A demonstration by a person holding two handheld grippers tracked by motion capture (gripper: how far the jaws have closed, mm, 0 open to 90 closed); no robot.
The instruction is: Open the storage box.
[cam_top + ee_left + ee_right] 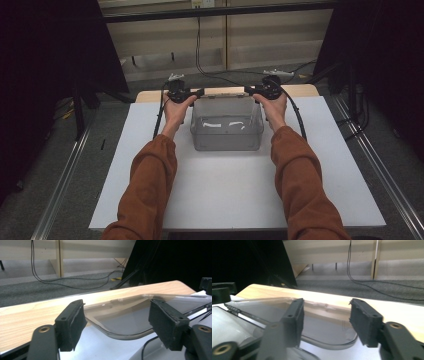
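A clear plastic box (227,131) stands on the white table (240,190), with white scraps on its bottom. Behind it, along the far rim, lies its clear lid (224,93). My left gripper (200,92) is at the lid's left end and my right gripper (248,90) at its right end. In the left gripper view the left gripper (117,323) is open, and a rounded lid corner (120,320) sits between the pads without touching them. In the right gripper view the right gripper (328,321) is open around the other lid corner (324,331).
A wooden strip (30,312) runs along the table's far edge. Beyond it are grey carpet and black cables (210,70). Dark curtains hang at both sides, and metal rails (380,175) flank the table. The near half of the table lies between the person's forearms.
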